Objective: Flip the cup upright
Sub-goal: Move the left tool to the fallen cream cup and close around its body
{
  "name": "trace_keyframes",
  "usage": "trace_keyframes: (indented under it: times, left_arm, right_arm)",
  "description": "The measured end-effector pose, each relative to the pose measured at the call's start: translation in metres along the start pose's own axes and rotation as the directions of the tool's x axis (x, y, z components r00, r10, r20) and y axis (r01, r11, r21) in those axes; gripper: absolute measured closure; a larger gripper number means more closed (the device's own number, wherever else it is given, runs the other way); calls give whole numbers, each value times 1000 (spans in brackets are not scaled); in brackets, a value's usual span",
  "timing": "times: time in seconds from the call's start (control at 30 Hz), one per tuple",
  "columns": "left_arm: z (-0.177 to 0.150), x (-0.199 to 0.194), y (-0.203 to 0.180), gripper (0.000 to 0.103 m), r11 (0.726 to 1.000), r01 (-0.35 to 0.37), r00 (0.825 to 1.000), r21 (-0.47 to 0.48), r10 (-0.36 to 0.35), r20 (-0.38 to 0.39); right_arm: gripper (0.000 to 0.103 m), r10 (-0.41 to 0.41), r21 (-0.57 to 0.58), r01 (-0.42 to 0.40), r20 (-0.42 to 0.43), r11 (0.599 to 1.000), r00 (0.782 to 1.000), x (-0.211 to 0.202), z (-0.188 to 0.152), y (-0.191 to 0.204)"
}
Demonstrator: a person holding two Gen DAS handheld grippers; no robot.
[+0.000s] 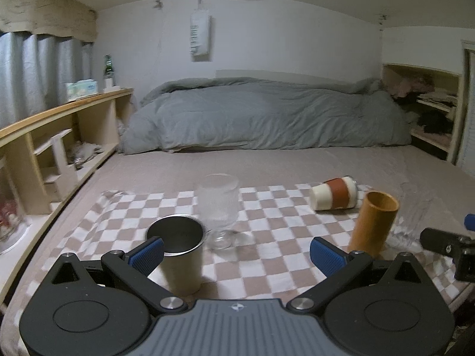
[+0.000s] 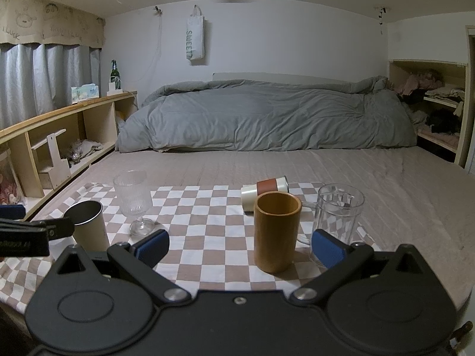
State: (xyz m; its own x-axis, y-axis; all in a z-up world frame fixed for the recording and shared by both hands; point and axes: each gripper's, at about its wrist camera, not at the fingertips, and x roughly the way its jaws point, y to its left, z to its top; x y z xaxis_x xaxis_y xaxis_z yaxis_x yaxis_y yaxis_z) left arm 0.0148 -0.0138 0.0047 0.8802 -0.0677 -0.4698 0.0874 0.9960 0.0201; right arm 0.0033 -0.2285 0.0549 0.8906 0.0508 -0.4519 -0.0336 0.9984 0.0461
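A cream cup with a brown sleeve (image 1: 334, 193) lies on its side on the checkered cloth (image 1: 267, 255), at the far right of the cups; it also shows in the right wrist view (image 2: 264, 191), behind the wooden cup (image 2: 276, 231). My left gripper (image 1: 237, 255) is open and empty, low over the cloth's near edge, with the steel cup (image 1: 181, 258) by its left finger. My right gripper (image 2: 240, 250) is open and empty, with the wooden cup standing between its fingers' line and the glass mug (image 2: 337, 222) by its right finger.
A ribbed stemmed glass (image 1: 218, 207) stands upright mid-cloth. The steel cup (image 2: 89, 225), wooden cup (image 1: 372, 225) and glass mug stand upright. A grey duvet (image 1: 267, 115) lies at the bed's far end. Wooden shelves (image 1: 59, 136) run along the left, a niche with clothes (image 1: 427, 106) at right.
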Motion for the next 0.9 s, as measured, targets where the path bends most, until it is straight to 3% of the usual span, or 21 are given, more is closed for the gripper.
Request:
trace_keyframes:
  times: [0.2, 0.37, 0.67, 0.73, 0.8, 0.9]
  left_arm:
    - [26, 26, -29, 0, 992, 104, 995, 74, -104, 6]
    - [59, 70, -62, 0, 972, 152, 986, 181, -162, 46]
    - [104, 205, -118, 8, 942, 252, 966, 219, -234, -105]
    - [108, 236, -129, 10, 930, 300, 948, 211, -266, -174]
    - [110, 263, -140, 11, 904, 363, 917, 224, -305, -257]
    - [110, 296, -159, 13, 870, 403, 889, 285, -297, -350]
  right_arm:
    - [0, 7, 39, -7, 0, 999, 1000, -2, 0, -15]
    - [0, -1, 65, 2, -5, 998, 1000, -6, -1, -30]
    - [0, -47, 142, 53, -44, 988, 998, -5, -6, -68]
    - [0, -46, 158, 55, -58, 986, 997, -2, -7, -77]
    - [0, -40, 171, 52, -69, 984, 997, 2, -9, -85]
    - [0, -27, 193, 42, -83, 980, 996, 5, -11, -98]
